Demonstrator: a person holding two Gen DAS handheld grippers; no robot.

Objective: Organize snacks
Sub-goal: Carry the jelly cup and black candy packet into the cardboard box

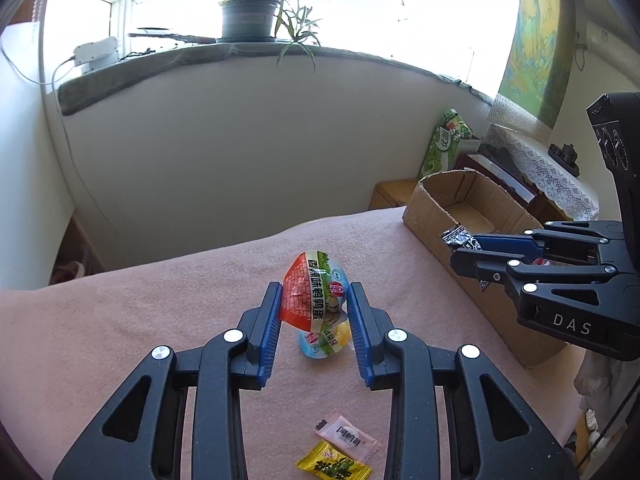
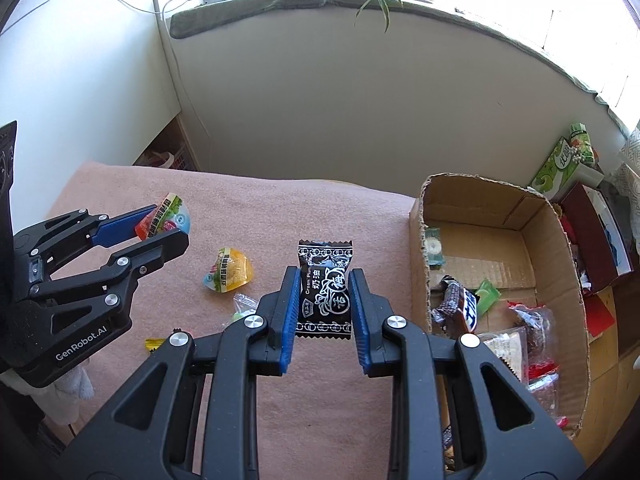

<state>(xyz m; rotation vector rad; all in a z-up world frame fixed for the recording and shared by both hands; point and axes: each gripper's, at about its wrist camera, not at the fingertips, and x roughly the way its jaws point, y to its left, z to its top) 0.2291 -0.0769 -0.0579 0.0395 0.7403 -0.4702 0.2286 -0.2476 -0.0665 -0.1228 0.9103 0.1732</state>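
Left claw pinches orange quail-egg pack above pink-blanketed table; right claw pinches black plum candy beside cardboard box.

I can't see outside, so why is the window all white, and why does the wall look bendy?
Left wrist view: bright daylight washes out the window behind the potted plant, and the fisheye lens bows the windowsill. Right wrist view: the same glare at top right, and the cardboard box curves, while the black candy packet stays sharp.
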